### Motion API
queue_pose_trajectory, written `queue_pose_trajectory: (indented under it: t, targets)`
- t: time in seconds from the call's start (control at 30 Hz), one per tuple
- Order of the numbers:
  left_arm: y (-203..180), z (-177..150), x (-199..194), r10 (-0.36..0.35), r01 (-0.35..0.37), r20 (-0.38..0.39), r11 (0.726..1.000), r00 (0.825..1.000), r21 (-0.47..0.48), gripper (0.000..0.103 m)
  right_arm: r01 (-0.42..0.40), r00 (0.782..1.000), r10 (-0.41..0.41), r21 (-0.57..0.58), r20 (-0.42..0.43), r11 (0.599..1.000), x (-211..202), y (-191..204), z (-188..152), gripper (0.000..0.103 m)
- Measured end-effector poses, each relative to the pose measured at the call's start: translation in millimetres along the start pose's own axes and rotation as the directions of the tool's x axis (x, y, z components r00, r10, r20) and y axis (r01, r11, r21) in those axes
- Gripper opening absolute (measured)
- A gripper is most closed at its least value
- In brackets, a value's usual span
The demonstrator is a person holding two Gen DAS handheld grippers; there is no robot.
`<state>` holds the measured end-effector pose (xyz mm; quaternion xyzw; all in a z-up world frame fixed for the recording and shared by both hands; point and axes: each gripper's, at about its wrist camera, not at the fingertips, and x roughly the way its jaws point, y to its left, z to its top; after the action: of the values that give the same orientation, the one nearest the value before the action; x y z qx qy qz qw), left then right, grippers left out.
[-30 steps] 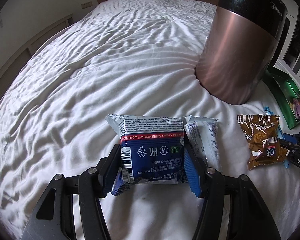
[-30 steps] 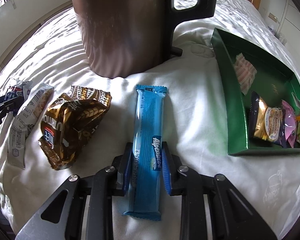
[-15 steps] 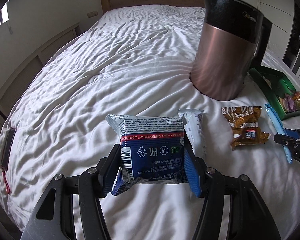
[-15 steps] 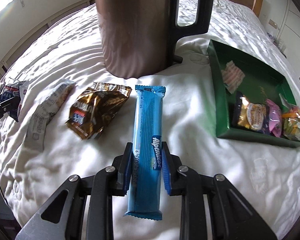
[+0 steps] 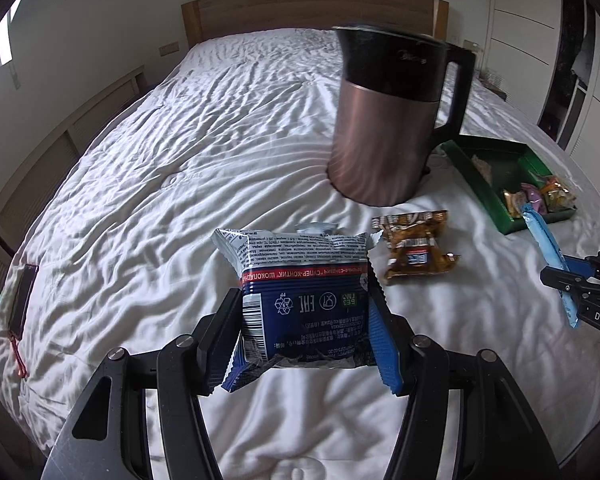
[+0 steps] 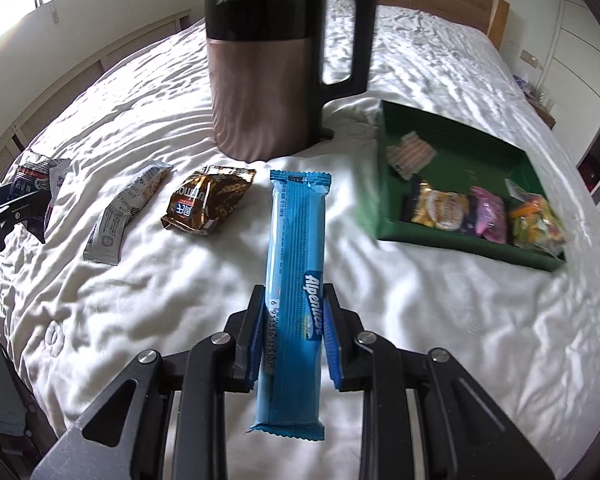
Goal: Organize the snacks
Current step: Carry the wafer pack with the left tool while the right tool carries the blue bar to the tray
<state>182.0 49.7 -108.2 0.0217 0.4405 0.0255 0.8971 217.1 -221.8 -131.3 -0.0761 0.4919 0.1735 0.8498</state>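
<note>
Gripping a blue-and-white biscuit pack (image 5: pixel 304 304) between their pads, the left tongs (image 5: pixel 302 336) hold it clear above the bed (image 5: pixel 204 140). The right tongs (image 6: pixel 291 332) are clamped on a long blue wafer bar (image 6: pixel 294 276), also lifted off the sheet. On the bed lie a brown packet (image 6: pixel 206 204) and a grey sachet (image 6: pixel 126 212), near a kettle (image 6: pixel 268 80). A green tray (image 6: pixel 392 184) to the right holds several snacks.
</note>
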Motion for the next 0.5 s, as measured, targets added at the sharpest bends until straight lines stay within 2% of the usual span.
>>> queue_pose_trajectory:
  t: [0.3,0.5]
  targets:
    - [-53.8,14.9,-24.1,-0.054,0.051,0.038,0.996,0.998,0.072,0.055,0.065,0.996,-0.069,0.057,0.059,0.996,-42.5,-50.4,-14.7,0.0]
    - [-94.3,36.6,-31.9,-0.097,0.088,0.062,0.987,0.993,0.133,0.055,0.118,0.988,-0.126,0.091,0.088,0.989,-61.1,-85.9,-14.5,0.0]
